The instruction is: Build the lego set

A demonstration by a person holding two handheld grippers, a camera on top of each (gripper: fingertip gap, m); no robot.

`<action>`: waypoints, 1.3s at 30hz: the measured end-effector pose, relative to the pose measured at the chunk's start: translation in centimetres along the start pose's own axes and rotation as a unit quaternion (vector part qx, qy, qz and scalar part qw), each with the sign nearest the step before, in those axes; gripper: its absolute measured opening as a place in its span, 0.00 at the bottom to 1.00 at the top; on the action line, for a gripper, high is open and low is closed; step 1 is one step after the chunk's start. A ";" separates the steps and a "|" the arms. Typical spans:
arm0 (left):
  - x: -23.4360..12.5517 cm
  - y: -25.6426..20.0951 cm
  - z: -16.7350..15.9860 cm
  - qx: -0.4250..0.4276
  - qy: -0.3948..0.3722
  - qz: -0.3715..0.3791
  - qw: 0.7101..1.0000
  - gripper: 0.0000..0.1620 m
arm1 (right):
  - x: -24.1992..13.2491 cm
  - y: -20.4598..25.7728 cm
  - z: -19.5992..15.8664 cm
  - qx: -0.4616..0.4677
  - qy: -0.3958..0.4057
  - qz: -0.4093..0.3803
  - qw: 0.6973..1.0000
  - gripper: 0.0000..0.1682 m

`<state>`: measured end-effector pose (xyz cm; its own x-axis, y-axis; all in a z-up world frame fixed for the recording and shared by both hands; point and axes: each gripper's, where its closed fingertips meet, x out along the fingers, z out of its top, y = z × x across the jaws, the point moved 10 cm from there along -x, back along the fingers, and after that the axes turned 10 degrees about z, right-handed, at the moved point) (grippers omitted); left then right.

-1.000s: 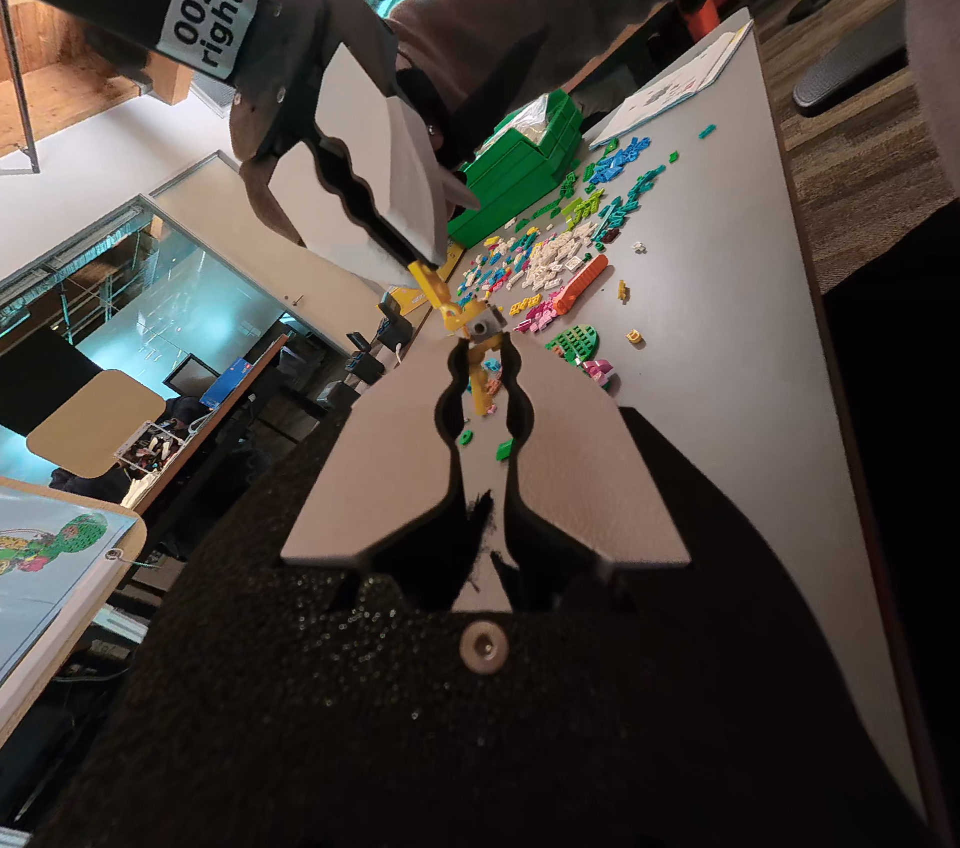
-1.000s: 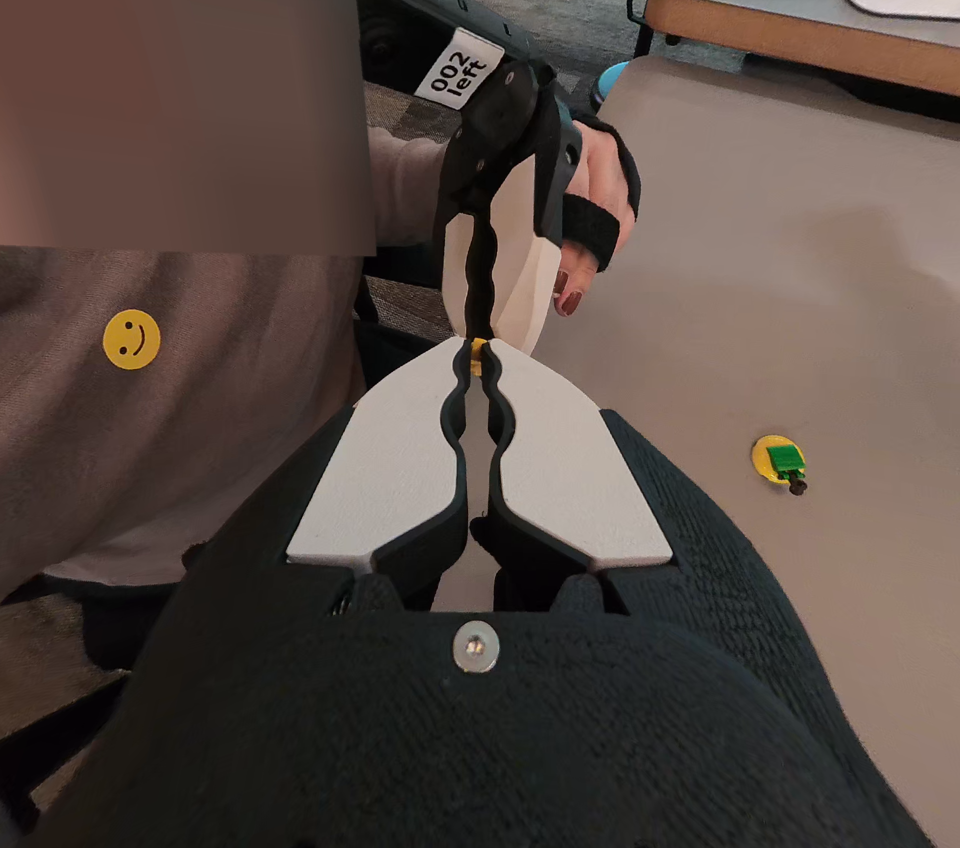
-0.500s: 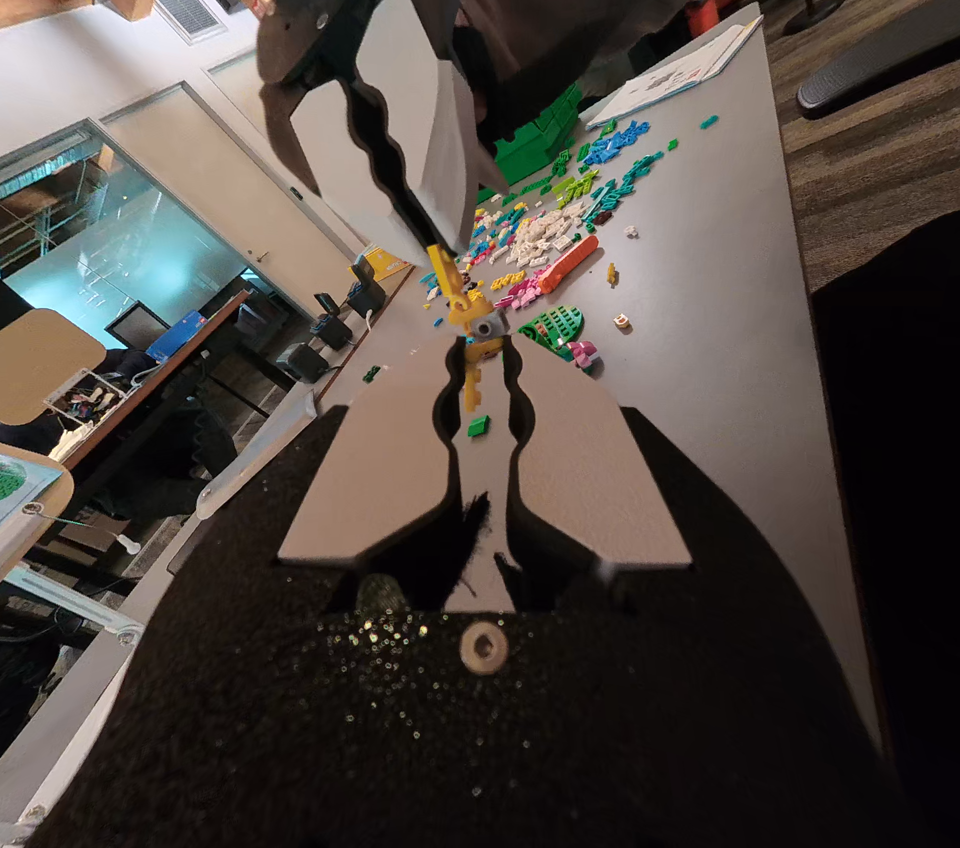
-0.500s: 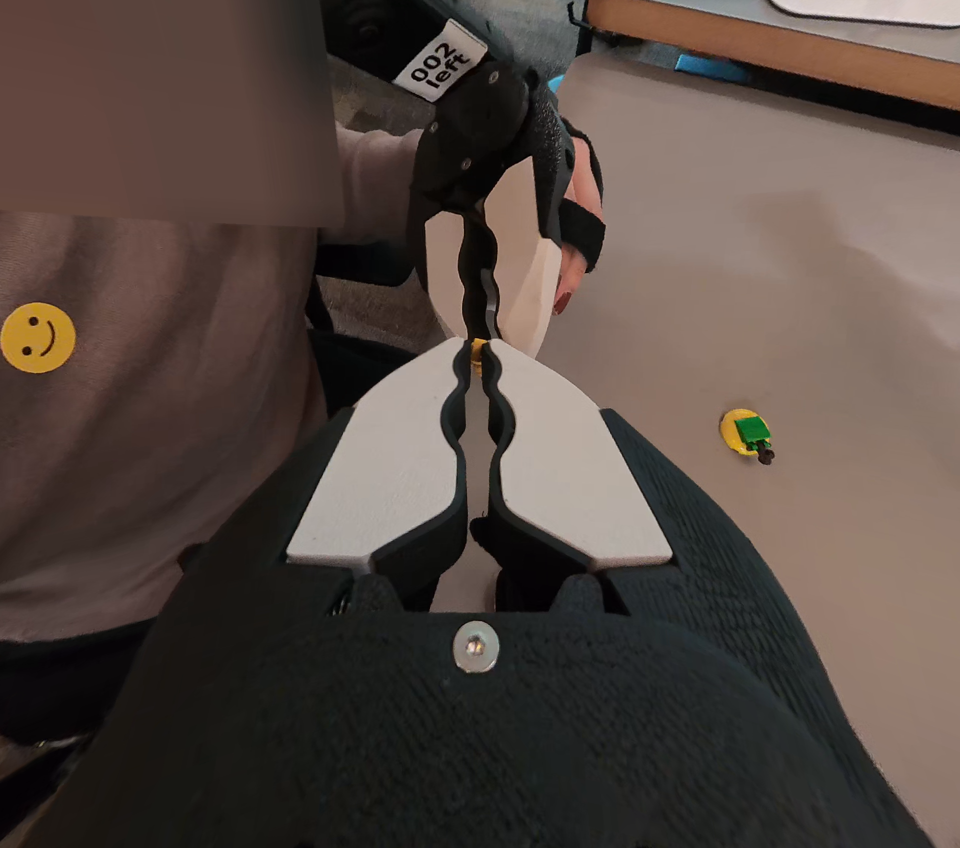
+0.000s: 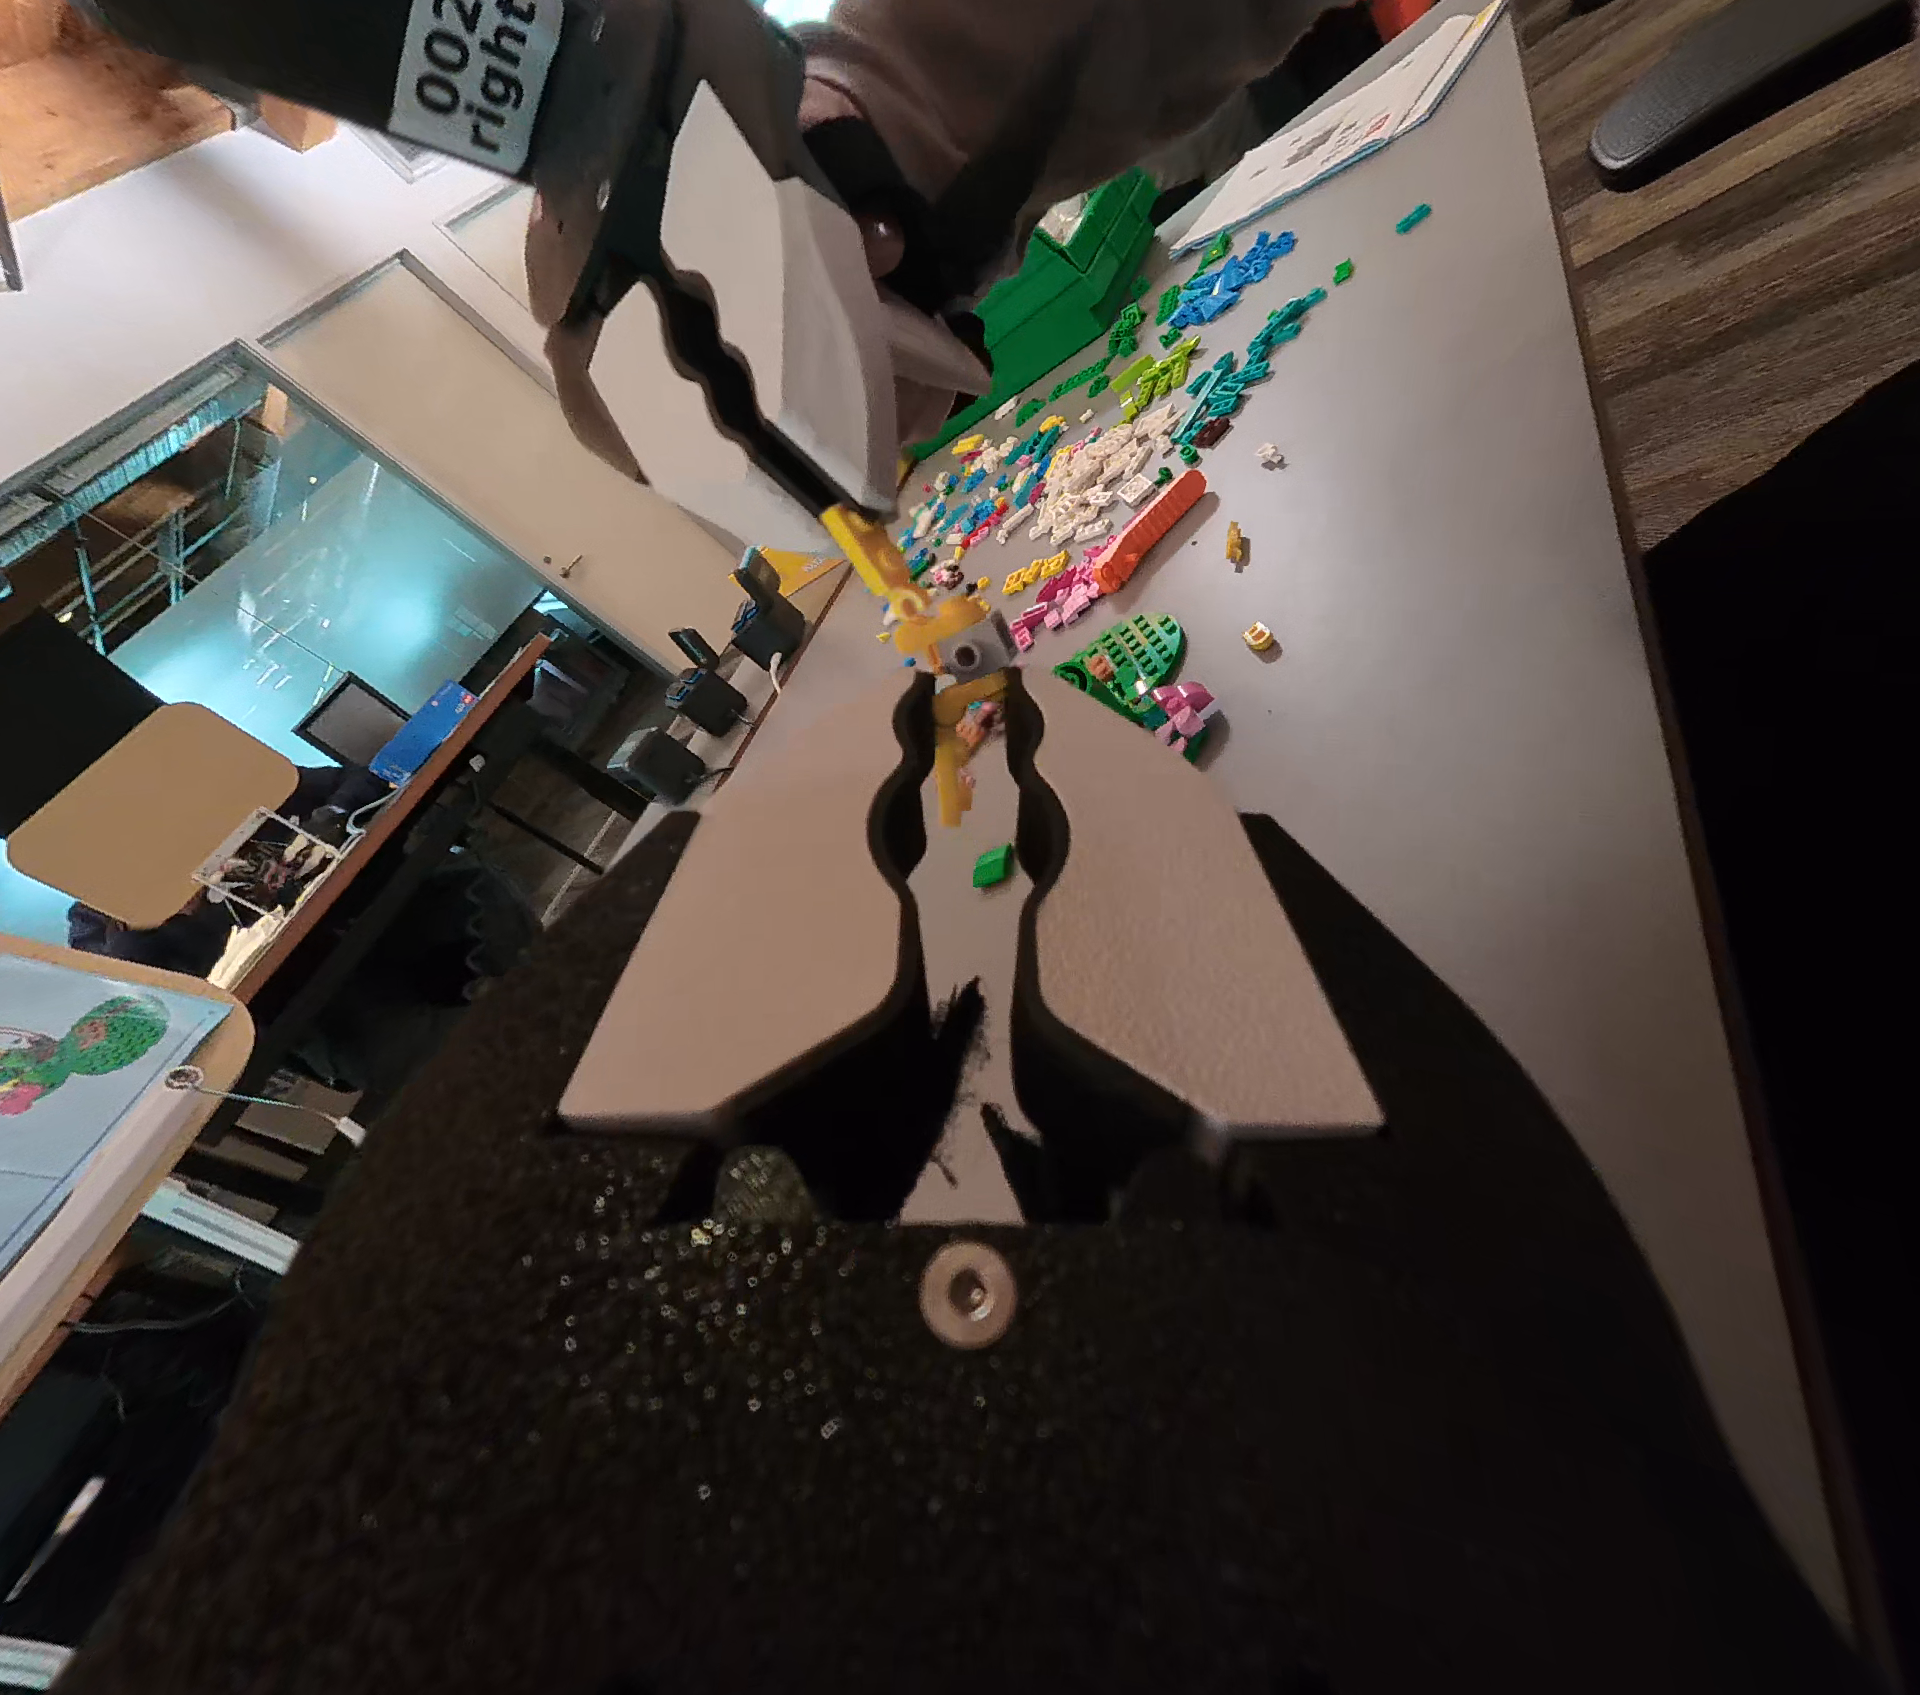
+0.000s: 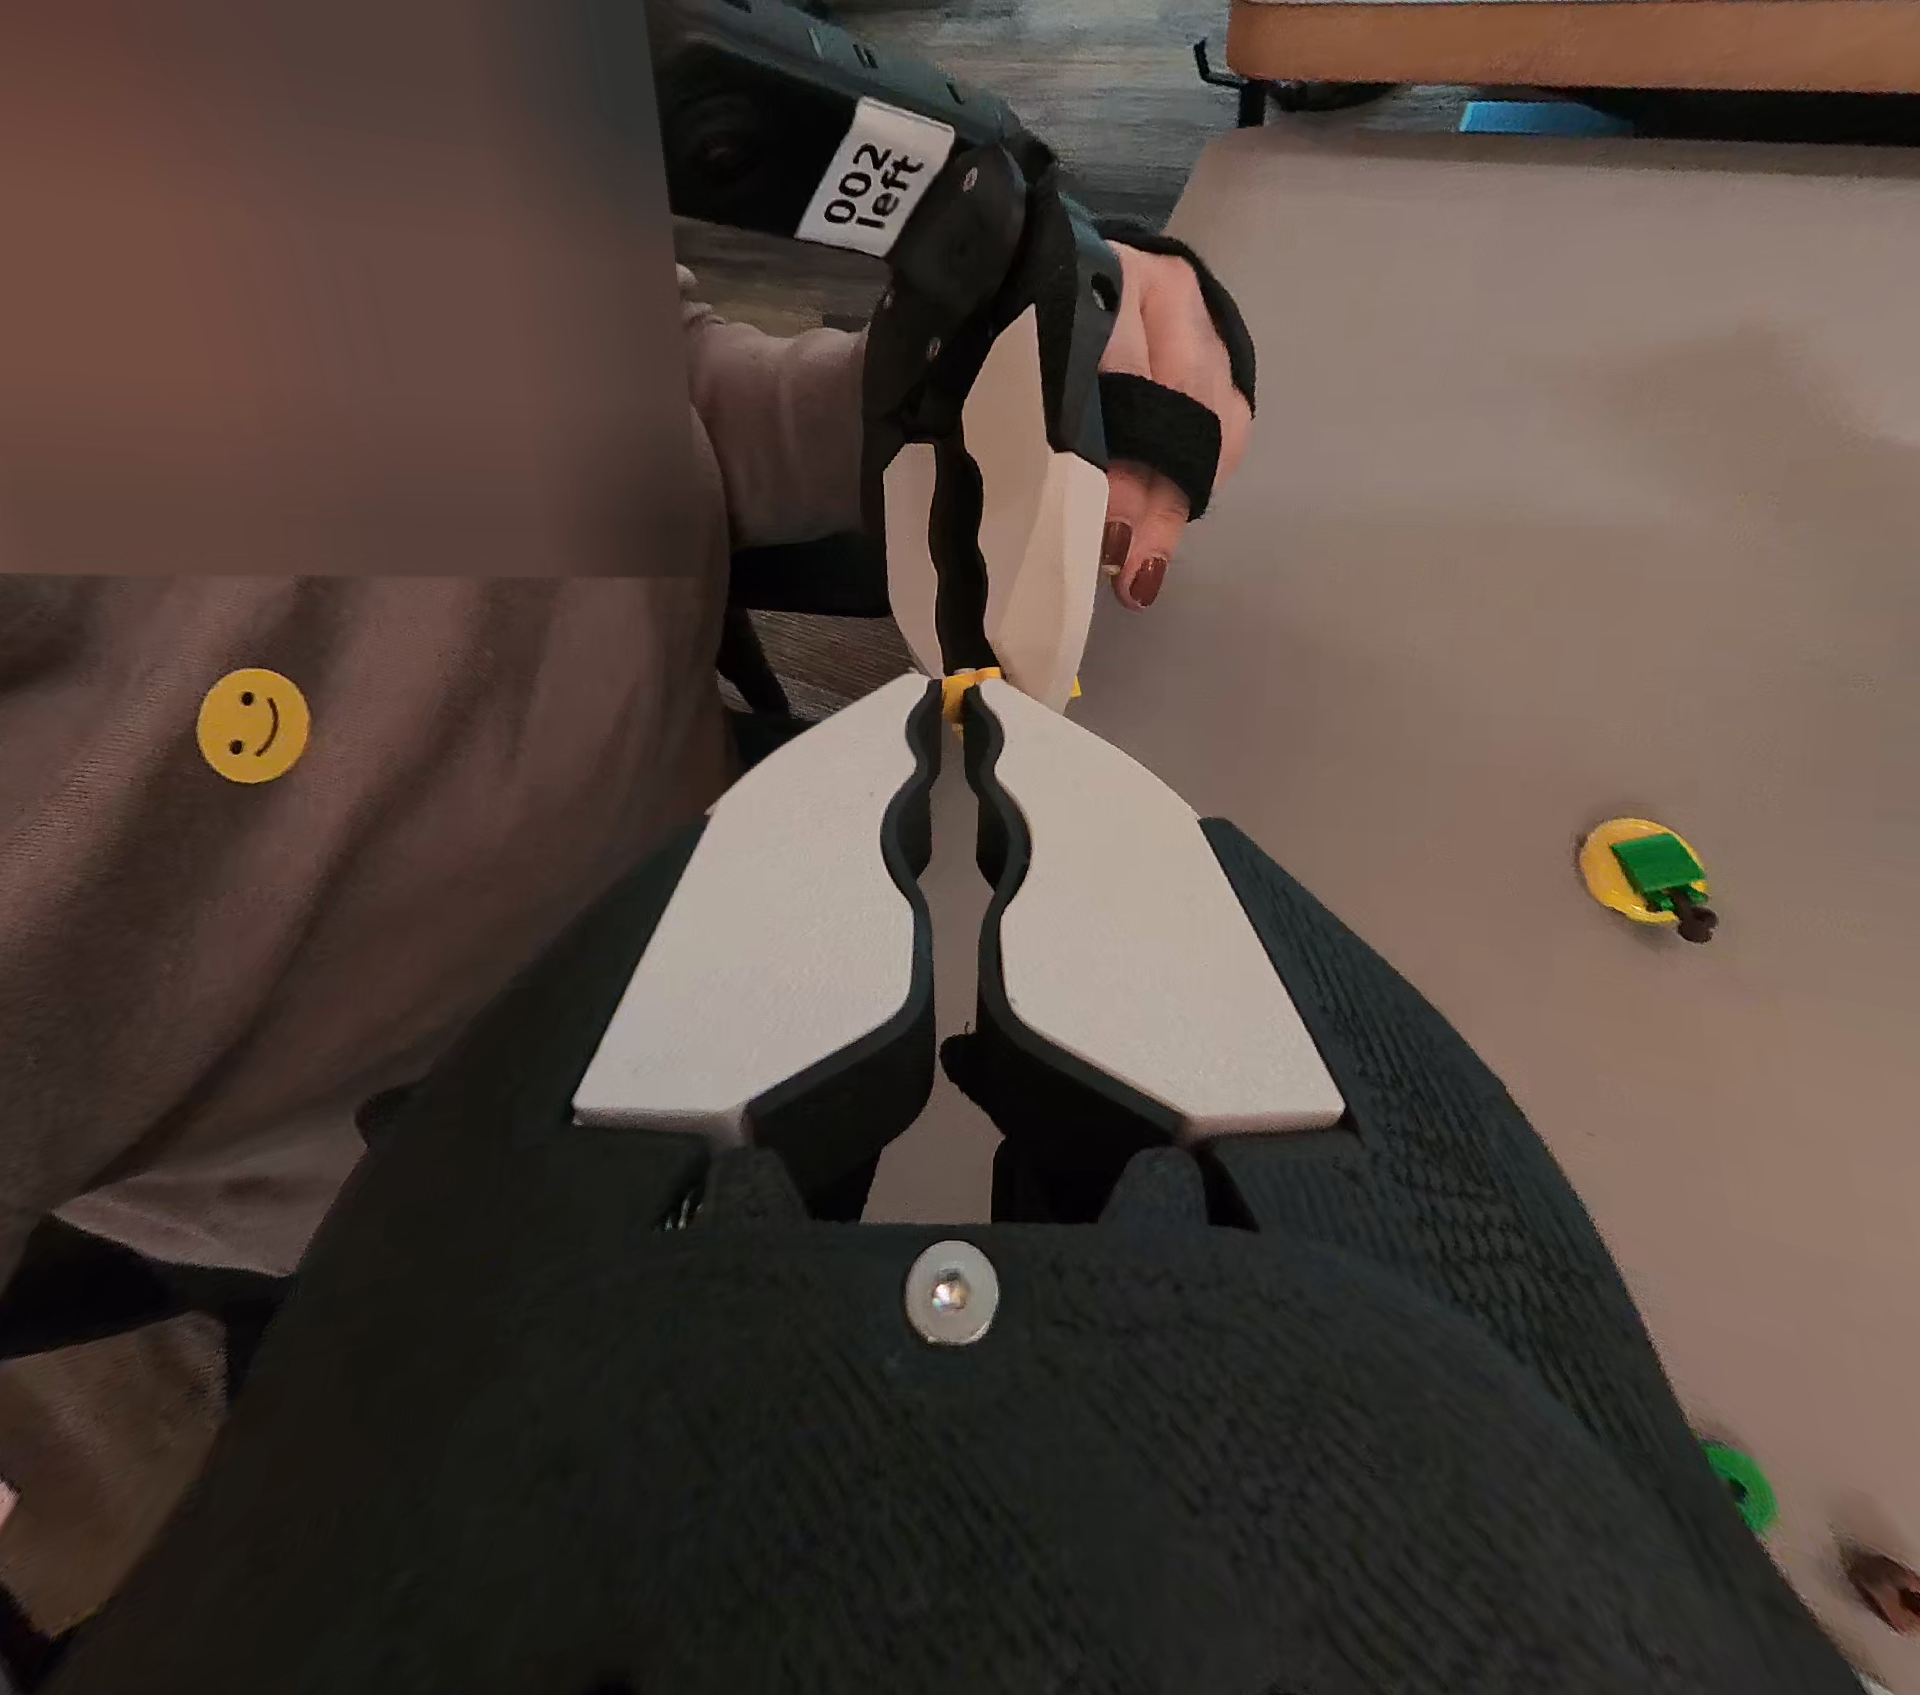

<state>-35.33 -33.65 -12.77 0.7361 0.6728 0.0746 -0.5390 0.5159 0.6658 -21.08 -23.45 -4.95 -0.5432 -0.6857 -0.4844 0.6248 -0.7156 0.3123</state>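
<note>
Left wrist view, left to right. 9 o'clock: table (image 5: 1455, 710) far edge drops off to other desks, well apart. Bare grey surface runs down the 4–5 o'clock side to the near edge, no parts on it. Loose lego pile (image 5: 1101, 482) sits at 1 o'clock, green box (image 5: 1070, 274) behind it, booklet (image 5: 1351, 128) at the far corner. Orange separator tool (image 5: 1148, 528) lies at the pile's near side. Green curved plate (image 5: 1127, 658) with a pink bit is just right of the left gripper (image 5: 961, 684) tips. One small green tile (image 5: 992, 866) lies on the table, seen through the finger gap.

Left gripper: narrow gap, tips pinched on the yellow lego assembly (image 5: 940, 617), held off the table at frame centre. A grey studded piece (image 5: 971, 653) sits on it right at the tips. Right gripper (image 5: 847, 507) comes in from 11 o'clock, tips clamped on the assembly's other end, a yellow arm.

Right wrist view, left to right. 9 o'clock: person's torso, close. Centre: right gripper (image 6: 951, 695) nearly closed, a sliver of yellow between the tips. Left gripper (image 6: 982, 674) meets it from 12 o'clock, also clamped on yellow. 1–4 o'clock: open table (image 6: 1558, 502), only a yellow disc with green tile (image 6: 1647, 871) at 3 o'clock. A green round piece (image 6: 1740, 1484) lies near the 5 o'clock edge. Second desk (image 6: 1558, 14) at 1 o'clock, gap between.
</note>
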 end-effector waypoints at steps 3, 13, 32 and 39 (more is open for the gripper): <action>0.1 -0.1 0.3 0.005 -0.005 -0.002 1.000 0.08 | -0.2 -0.4 0.3 0.013 -0.005 0.021 1.000 0.01; 0.2 -0.3 0.4 0.025 0.003 -0.003 1.000 0.08 | 0.1 -1.2 1.2 0.039 0.048 0.071 0.996 0.01; 0.3 -0.4 0.3 0.032 -0.001 0.004 0.999 0.07 | 0.1 -1.0 1.0 0.032 0.057 0.065 0.996 0.01; 0.3 -0.3 0.2 0.023 0.005 0.006 1.000 0.07 | 0.0 -1.1 0.9 0.023 0.052 0.035 0.998 0.01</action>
<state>-34.88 -33.71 -12.84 0.7252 0.6844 0.0758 -0.5289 0.4832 0.6976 -22.29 -22.76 -4.58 -0.4361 -0.7189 -0.5413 0.6322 -0.6728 0.3842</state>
